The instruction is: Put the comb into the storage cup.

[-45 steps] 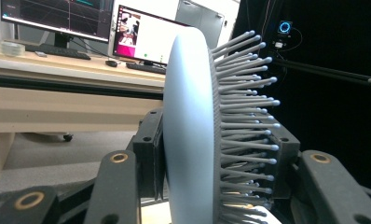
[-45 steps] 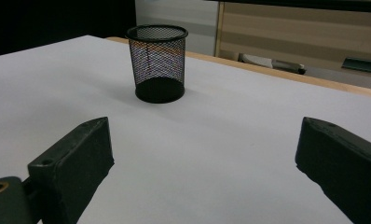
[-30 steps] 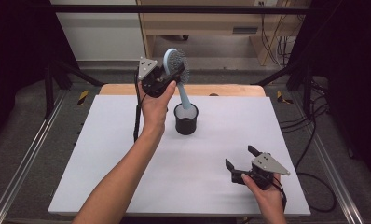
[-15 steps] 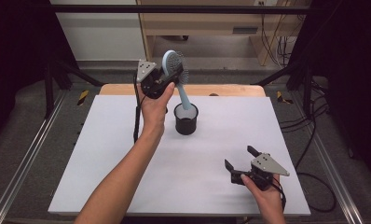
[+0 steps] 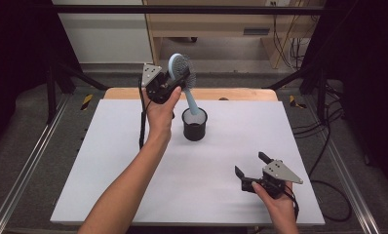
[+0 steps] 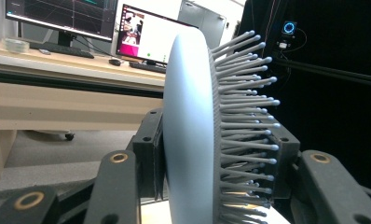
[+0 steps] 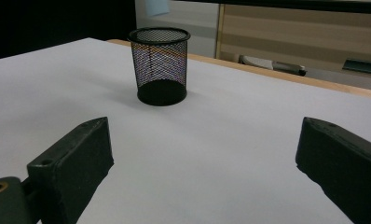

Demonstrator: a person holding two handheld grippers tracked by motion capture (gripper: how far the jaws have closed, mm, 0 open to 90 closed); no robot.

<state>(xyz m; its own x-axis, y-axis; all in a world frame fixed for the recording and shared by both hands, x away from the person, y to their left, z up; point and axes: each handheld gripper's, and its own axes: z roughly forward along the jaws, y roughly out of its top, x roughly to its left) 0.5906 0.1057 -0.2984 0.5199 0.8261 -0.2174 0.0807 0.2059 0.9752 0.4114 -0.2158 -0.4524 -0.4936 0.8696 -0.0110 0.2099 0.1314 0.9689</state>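
My left gripper [image 5: 179, 74] is raised over the table's far side, shut on the oval head of a light blue hairbrush [image 5: 181, 68]. In the left gripper view the pads press the brush [image 6: 190, 140] from its smooth back and its grey bristles [image 6: 246, 116]. The handle slants down towards a black mesh cup [image 5: 194, 126]. In the right gripper view the handle's tip [image 7: 156, 6] hangs just above the upright, empty cup [image 7: 159, 65]. Near the front right edge my right gripper [image 5: 251, 164] rests low, open with nothing between its fingers, aimed at the cup.
A white sheet [image 5: 109, 165] covers the table, with a wooden strip [image 5: 241, 94] along its far edge. Metal rails and cables run along both sides. A desk with monitors [image 6: 67, 18] stands beyond the table.
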